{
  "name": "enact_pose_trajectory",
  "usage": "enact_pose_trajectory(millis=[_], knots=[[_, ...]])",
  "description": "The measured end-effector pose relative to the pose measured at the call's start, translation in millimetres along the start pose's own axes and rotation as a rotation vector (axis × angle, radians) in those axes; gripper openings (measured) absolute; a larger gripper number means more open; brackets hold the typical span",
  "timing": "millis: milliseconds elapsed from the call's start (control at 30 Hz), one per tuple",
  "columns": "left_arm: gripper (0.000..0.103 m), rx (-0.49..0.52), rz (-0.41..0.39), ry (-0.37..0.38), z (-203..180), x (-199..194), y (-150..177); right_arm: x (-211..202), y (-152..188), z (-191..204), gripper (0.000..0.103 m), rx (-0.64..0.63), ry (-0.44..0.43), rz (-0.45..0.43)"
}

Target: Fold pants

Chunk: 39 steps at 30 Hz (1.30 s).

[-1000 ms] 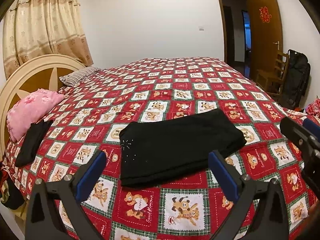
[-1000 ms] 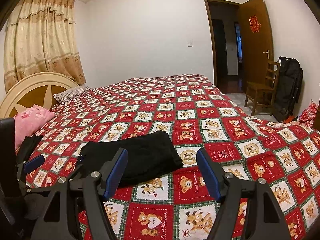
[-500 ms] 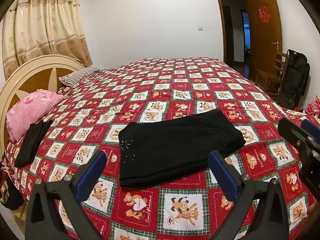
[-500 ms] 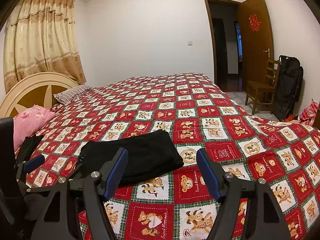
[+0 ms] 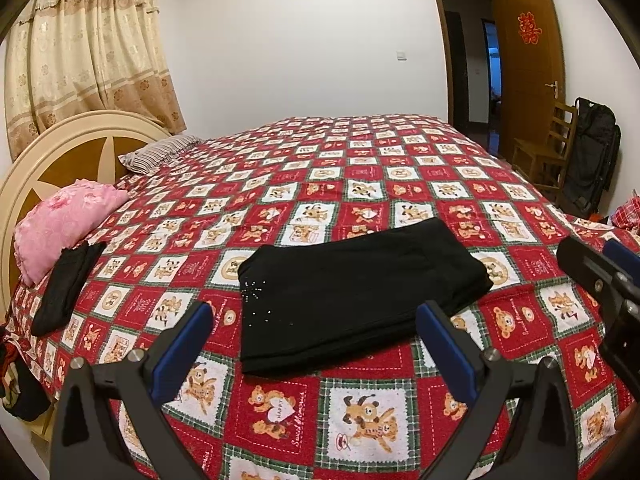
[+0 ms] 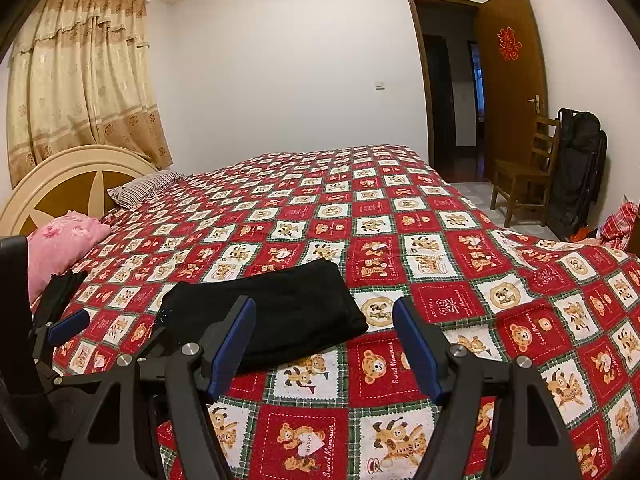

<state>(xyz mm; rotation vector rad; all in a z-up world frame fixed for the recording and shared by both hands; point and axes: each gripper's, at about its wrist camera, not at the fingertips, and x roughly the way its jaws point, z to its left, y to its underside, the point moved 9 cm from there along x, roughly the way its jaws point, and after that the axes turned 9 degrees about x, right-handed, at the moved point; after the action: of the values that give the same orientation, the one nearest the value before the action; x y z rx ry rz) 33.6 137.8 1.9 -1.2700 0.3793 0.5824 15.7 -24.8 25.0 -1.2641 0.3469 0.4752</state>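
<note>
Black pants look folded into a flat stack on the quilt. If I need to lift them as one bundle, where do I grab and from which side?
Take the folded pants at the thick rounded fold on the doorway-side end, coming in low from that side with the open right hand-held gripper. The layers join there, so they should lift together; the near long edge shows loose layers that would likely separate.

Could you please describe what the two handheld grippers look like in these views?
Both look alike. The left gripper and right gripper each have two black angular plastic arms with triangular cut-outs, joined by silver round bolts, and flat blue pads lining the inner faces of the fingers. No cables, markings or sleeves show.
</note>
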Motion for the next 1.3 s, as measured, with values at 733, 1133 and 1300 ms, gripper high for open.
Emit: enact_pose_trajectory(millis=[733,1133,1300], knots=[[0.103,0.009,-0.006,-0.014,1.7,-1.2,-5.7,-1.0,-1.4,3.0,0.072,0.012,0.002,-0.008],[0.103,-0.035,0.02,0.058,-1.5,2.4,-3.1,-2.3,-0.6,0.8,0.072,0.019,0.006,-0.007],[0.103,-0.018,0.013,0.062,-5.9,1.8,-4.0,-1.9,-1.1,-1.6,0.072,0.023,0.012,-0.01]])
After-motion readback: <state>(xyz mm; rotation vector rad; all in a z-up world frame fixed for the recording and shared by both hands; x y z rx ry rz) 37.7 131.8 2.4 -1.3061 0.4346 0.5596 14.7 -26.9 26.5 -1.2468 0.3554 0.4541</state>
